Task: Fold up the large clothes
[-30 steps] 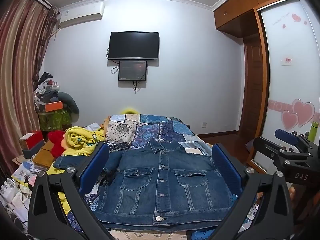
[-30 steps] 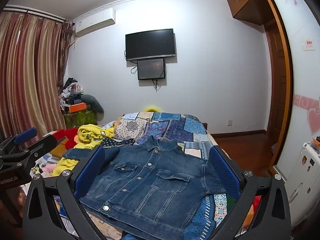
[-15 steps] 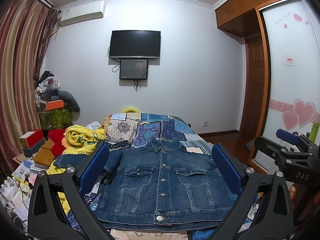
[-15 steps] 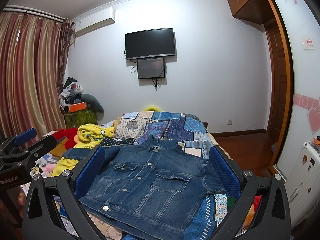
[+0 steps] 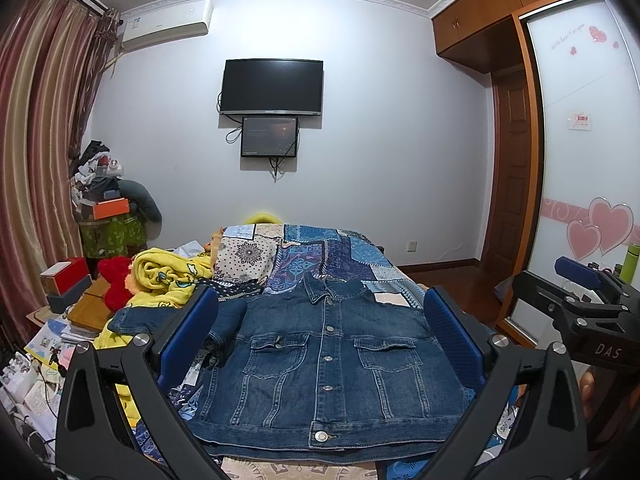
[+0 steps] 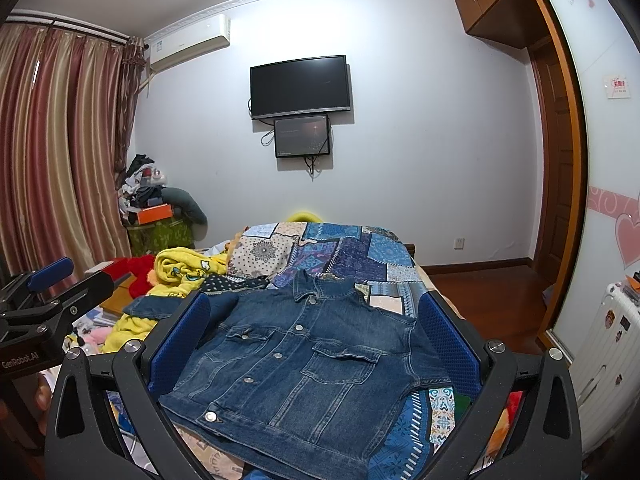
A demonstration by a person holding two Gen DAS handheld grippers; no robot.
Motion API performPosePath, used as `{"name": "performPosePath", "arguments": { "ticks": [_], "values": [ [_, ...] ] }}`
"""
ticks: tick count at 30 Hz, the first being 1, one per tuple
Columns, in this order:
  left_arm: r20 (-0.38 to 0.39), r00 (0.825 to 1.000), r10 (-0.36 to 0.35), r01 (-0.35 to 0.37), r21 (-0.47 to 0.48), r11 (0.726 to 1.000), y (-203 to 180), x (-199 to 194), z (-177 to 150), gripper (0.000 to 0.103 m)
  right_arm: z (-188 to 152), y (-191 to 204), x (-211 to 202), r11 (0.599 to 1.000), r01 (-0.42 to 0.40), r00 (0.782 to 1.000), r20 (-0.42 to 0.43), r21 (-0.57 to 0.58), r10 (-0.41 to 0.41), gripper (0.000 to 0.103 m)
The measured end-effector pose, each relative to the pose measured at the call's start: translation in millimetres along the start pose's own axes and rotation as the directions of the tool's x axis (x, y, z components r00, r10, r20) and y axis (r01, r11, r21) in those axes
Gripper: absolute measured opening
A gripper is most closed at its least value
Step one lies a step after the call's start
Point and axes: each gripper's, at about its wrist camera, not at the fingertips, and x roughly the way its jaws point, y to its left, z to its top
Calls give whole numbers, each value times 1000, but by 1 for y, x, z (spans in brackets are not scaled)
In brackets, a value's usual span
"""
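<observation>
- Bedroom interior, white far wall (image 5: 380, 160): a patchwork quilt (image 5: 340, 252) is spread over the bed, and a denim jacket (image 5: 328, 360) is laid flat on it, front side up, buttoned, collar toward the far end.
- One sleeve (image 5: 160, 316) is seen stretched out to the left; the right sleeve appears tucked against the body in the right wrist view (image 6: 424, 356).
- The hem is positioned at the near edge of the bed, nearest the cameras.
- The left gripper (image 5: 320, 340) is held above the near edge with its blue pads (image 5: 188, 336) spread wide to either side of the jacket; nothing is grasped.
- The right gripper (image 6: 316, 336) is likewise held released, pads (image 6: 448, 340) wide apart and framing the jacket, no cloth between them.
- Each gripper is caught at the edge of the other's view: the right one at the right (image 5: 588, 312), the left one at the left (image 6: 44, 312).
- A yellow blanket (image 5: 168, 276) and a red plush toy (image 5: 116, 284) are piled to the left of the jacket.
- A television (image 5: 273, 87) is mounted on the far wall with a smaller screen (image 5: 269, 136) just beneath it; an air conditioner (image 5: 168, 26) is fixed high at the left, beside striped curtains (image 5: 36, 152).
- A wooden wardrobe (image 5: 480, 16) and a sliding door with pink hearts (image 5: 600, 228) are seen at the right.
</observation>
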Motion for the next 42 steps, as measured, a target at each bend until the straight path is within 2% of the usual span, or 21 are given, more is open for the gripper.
{"name": "performPosePath", "arguments": {
  "ticks": [31,42],
  "values": [
    [-1,1000,-6,6,7,1000,-4,1,0,103,0,0,5,1000,2,1000,-4,-11,-2,103],
    [-24,1000,-12,12,-6,1000,2,16,0,103,-1,0,15,1000,5,1000,-30,-17,-6,103]
  ]
}}
